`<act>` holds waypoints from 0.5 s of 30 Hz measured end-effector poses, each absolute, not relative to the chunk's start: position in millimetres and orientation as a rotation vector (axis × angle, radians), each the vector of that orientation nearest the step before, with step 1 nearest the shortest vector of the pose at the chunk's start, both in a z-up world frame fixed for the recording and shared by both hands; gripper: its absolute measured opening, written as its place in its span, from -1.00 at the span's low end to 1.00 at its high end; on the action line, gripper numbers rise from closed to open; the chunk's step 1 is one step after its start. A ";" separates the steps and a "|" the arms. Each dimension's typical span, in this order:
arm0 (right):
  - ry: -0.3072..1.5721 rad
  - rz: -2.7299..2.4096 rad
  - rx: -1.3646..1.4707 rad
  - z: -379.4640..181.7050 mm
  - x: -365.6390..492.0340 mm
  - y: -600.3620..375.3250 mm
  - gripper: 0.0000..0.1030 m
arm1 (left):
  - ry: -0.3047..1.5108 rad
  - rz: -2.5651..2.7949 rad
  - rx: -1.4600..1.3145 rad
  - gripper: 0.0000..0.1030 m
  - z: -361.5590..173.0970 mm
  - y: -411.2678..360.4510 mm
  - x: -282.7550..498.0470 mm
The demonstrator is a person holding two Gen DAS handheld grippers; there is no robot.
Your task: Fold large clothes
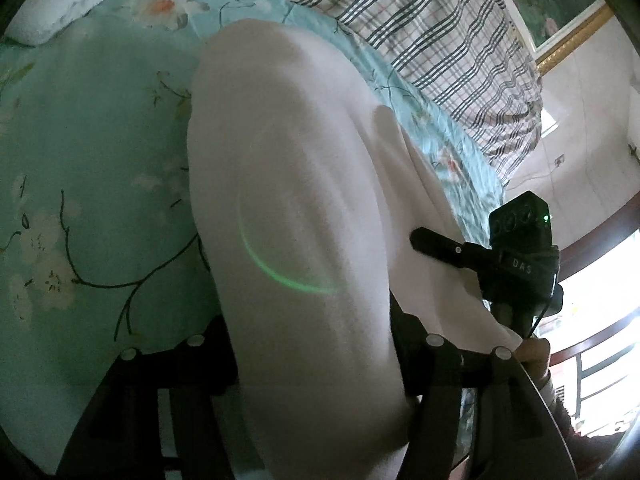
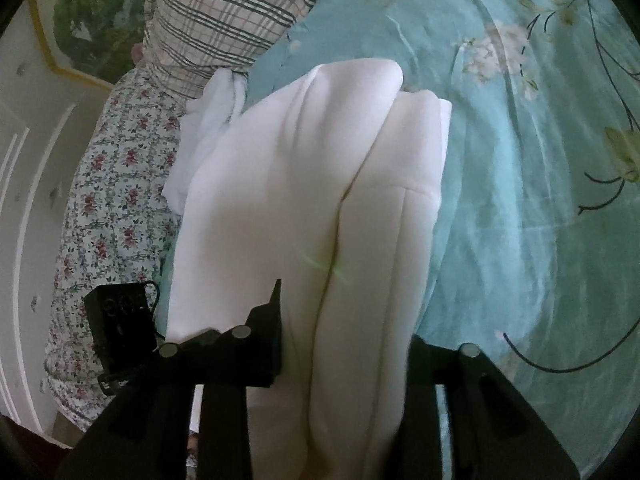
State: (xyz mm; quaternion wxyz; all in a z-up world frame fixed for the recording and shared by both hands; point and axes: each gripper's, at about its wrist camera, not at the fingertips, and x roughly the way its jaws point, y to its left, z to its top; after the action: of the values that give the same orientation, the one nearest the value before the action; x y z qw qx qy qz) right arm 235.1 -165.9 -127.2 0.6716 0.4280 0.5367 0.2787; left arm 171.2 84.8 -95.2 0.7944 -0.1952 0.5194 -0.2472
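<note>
White garment, folded into a thick elongated bundle, lies on the teal floral bedsheet, with its long axis running from the grippers away toward the plaid quilt. In the right wrist view, a lengthwise crease divides the bundle into two side-by-side rolls. The left gripper straddles the near end of the bundle, and fabric fills the gap between its fingers. The right gripper does the same; whether the pads of either one press the cloth cannot be determined. A floral-print cloth lies beside the bundle.
</note>
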 end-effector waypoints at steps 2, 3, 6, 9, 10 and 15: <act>1.236 0.584 0.948 -125.8 231.3 -171.2 0.03 | 1.136 -0.527 -0.426 0.26 -90.4 77.1 174.1; 1.236 0.565 0.941 -124.5 227.1 -176.8 0.12 | 1.137 -0.525 -0.425 0.27 -86.8 77.8 173.1; 1.199 0.476 0.909 -106.8 211.6 -195.8 0.14 | 1.099 -0.496 -0.392 0.34 -67.0 89.3 162.7; 1.134 0.398 0.868 -83.0 201.2 -214.7 0.14 | 1.009 -0.474 -0.388 0.34 -41.0 106.8 150.0; 1.103 0.409 0.873 -75.1 200.3 -219.1 0.14 | 0.988 -0.473 -0.393 0.34 -35.0 109.6 148.8; 1.094 0.497 0.866 -63.0 215.1 -199.4 0.13 | 0.923 -0.493 -0.378 0.30 -19.5 108.0 148.9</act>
State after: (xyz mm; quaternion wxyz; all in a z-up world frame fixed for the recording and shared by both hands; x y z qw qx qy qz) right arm 215.1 -199.4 -63.0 0.7381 0.3946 0.4983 0.2263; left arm 148.9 108.0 -19.5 0.8490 -0.1795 0.4383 -0.2341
